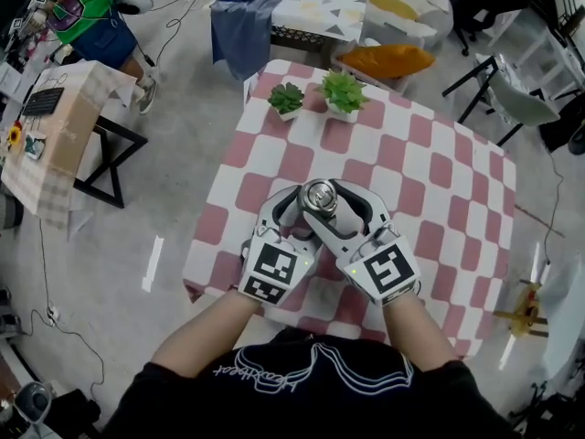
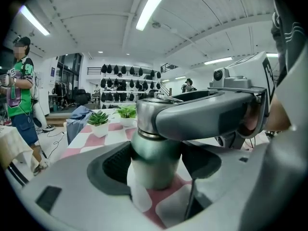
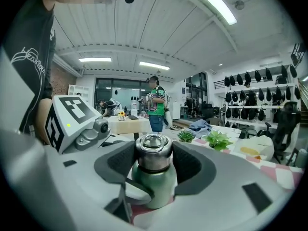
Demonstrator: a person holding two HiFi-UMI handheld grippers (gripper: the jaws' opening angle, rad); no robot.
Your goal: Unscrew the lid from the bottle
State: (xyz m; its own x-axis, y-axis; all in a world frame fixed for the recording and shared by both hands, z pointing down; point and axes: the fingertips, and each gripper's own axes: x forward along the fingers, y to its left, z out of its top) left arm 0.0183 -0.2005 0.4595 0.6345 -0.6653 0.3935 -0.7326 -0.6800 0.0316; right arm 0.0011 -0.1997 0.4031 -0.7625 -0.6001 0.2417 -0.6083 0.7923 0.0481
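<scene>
A green metal bottle (image 2: 155,160) with a steel lid (image 1: 318,198) stands upright on the red-and-white checked table (image 1: 430,181), near its front edge. My left gripper (image 1: 298,214) comes in from the left. Its dark pads sit against both sides of the bottle's body in the left gripper view. My right gripper (image 3: 154,159) comes in from the right, higher up, with its pads pressed on either side of the lid (image 3: 153,150). One of its grey fingers (image 2: 211,114) crosses the lid in the left gripper view. The bottle's base is hidden by the jaws.
Two small potted plants (image 1: 286,99) (image 1: 343,91) stand at the table's far edge. An orange cushion (image 1: 384,59) lies beyond it. A cloth-covered side table (image 1: 64,126) stands at the left, with a person in green (image 1: 82,7) behind it.
</scene>
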